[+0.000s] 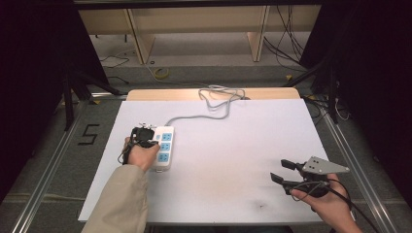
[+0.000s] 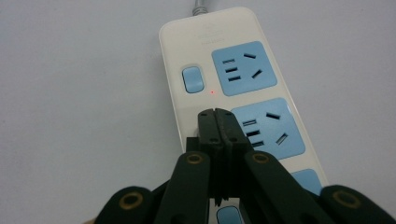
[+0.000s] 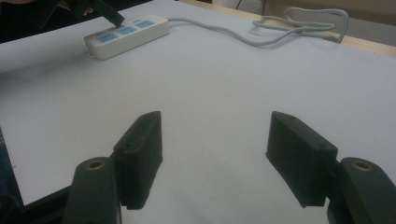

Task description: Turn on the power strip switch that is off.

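A white power strip [image 1: 164, 145] with three blue sockets lies on the left of the white table top [image 1: 233, 150]. My left gripper [image 1: 151, 137] is shut, with nothing between its jaws. Its tips [image 2: 215, 115] rest at the strip's [image 2: 219, 25] left side, beside the middle socket [image 2: 266, 128] and just below a blue rocker switch [image 2: 193, 79] and a small red light [image 2: 212, 92]. My right gripper [image 1: 278, 170] stands open and empty above the bare table at the front right, jaws wide apart [image 3: 215, 128]. From there the strip [image 3: 126, 35] and the left gripper [image 3: 113, 18] lie far off.
The strip's grey cable [image 1: 218, 99] runs back and coils at the table's far edge [image 3: 299, 23]. A wooden strip [image 1: 145, 93] borders the back. Metal rails [image 1: 48, 170] flank the table, and wooden shelving [image 1: 141, 39] stands on the floor behind.
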The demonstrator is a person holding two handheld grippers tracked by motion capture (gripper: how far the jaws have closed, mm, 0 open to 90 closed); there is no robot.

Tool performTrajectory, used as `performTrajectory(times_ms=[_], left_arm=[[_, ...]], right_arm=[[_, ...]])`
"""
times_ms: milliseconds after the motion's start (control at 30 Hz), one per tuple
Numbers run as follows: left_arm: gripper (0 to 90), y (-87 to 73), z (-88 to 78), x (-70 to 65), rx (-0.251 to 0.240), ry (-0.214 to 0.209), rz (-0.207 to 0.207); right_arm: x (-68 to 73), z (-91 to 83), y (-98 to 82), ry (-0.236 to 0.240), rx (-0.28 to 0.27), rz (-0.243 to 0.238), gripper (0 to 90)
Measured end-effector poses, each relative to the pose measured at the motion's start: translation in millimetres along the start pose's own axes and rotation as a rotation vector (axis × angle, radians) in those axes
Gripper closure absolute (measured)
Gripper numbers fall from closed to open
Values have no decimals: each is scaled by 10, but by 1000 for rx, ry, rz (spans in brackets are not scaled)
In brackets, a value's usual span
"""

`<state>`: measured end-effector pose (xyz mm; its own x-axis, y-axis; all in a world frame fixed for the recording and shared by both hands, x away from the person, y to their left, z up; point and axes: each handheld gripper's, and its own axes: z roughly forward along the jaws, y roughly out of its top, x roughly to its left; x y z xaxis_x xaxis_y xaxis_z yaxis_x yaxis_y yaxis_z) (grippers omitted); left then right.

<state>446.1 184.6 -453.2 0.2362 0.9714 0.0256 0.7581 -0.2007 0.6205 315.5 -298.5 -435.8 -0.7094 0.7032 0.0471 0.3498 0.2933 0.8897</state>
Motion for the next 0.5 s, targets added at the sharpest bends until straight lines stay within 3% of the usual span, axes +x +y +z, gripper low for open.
performTrajectory(times_ms=[500], left_arm=[[899, 24, 4, 0, 22, 3, -6]], right_arm=[[4, -1, 1, 1, -1, -2, 360]])
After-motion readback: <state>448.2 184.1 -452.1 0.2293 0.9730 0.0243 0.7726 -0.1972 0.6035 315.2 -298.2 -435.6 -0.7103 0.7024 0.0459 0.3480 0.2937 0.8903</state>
